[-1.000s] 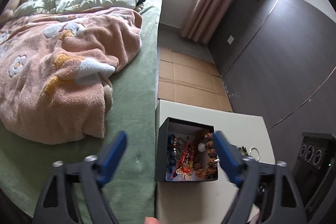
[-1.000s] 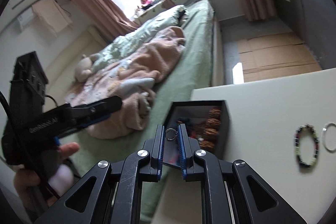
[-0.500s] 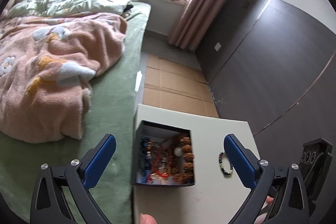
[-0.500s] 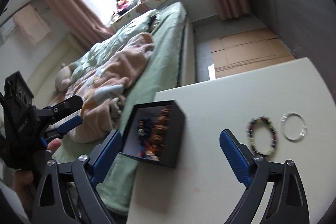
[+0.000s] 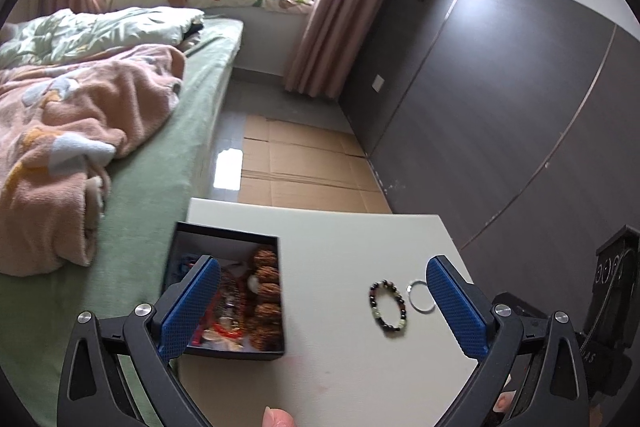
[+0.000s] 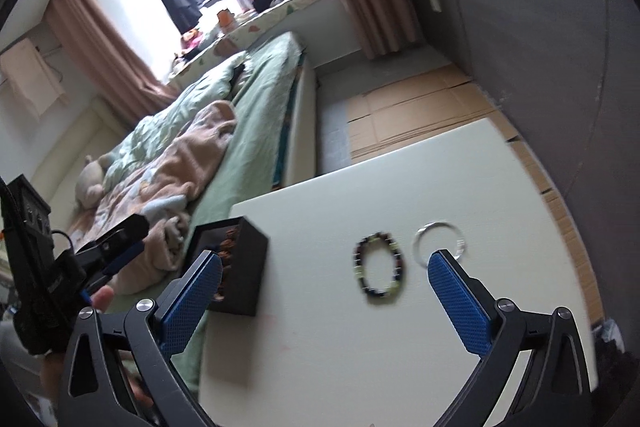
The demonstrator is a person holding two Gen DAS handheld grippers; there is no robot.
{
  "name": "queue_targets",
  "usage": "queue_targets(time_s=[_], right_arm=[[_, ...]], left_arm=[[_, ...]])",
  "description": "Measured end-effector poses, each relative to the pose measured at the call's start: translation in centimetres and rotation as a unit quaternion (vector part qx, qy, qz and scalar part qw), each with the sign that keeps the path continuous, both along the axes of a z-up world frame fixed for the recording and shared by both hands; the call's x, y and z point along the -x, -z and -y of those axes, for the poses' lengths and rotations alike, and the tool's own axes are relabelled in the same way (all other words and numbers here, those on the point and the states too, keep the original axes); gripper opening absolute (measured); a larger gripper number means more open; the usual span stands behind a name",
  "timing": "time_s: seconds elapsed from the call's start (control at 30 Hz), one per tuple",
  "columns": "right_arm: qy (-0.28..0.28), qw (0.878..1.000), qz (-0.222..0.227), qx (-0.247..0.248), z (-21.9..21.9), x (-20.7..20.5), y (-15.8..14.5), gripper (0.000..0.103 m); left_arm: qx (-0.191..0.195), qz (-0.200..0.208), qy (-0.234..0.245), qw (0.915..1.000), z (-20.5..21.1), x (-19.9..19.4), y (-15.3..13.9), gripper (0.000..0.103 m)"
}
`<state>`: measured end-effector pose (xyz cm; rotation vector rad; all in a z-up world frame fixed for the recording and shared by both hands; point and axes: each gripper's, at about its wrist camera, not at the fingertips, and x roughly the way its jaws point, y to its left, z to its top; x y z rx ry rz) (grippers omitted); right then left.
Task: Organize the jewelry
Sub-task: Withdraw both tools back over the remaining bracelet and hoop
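A black box (image 5: 224,239) holding several beaded pieces stands at the left edge of the white table (image 5: 340,367). To its right lie a dark beaded bracelet (image 5: 388,305) and a thin silver ring (image 5: 420,295), side by side. My left gripper (image 5: 322,263) hovers open over the table, with its left finger above the box and its right finger beside the ring. The right wrist view shows the box (image 6: 244,267), the bracelet (image 6: 378,267) and the ring (image 6: 438,241). My right gripper (image 6: 325,255) is opening wide, with only the table and the bracelet below it.
A bed (image 5: 160,167) with a green sheet and a pink blanket (image 5: 60,131) runs along the table's left side. Flattened cardboard (image 5: 304,163) covers the floor beyond the table. A dark wall panel (image 5: 500,107) stands to the right. A hand holds the left gripper (image 6: 116,247).
My right gripper was shut on a small ring above the box; now it is wide with nothing in it. Both grippers have swung right, toward the bracelet and silver ring. The left jaws widened.
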<state>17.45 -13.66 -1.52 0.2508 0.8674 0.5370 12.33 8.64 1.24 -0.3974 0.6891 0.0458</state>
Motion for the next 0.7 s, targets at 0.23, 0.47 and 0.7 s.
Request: queue_targets(time_s=[0.23, 0.47, 0.7], right_arm=[[0.009, 1.0, -0.003, 0.011, 3.0, -0.5, 0.0, 0.103], [0.025, 0.999, -0.016, 0.035, 6.1, -1.7, 0.5, 0.103], [0.058, 0.996, -0.054, 0.037, 8.5, -2.7, 1.4, 0.103]], left_arm=[[-0.014, -0.017, 0.039, 0.999, 3.4, -1.4, 0.6, 0.103], [-0.023, -0.038, 0.064, 0.997, 5.6, -2.9, 1.7, 0.103], [-0.028, -0.069, 0.085, 0.9936, 7.7, -4.7, 3.1, 0.103]])
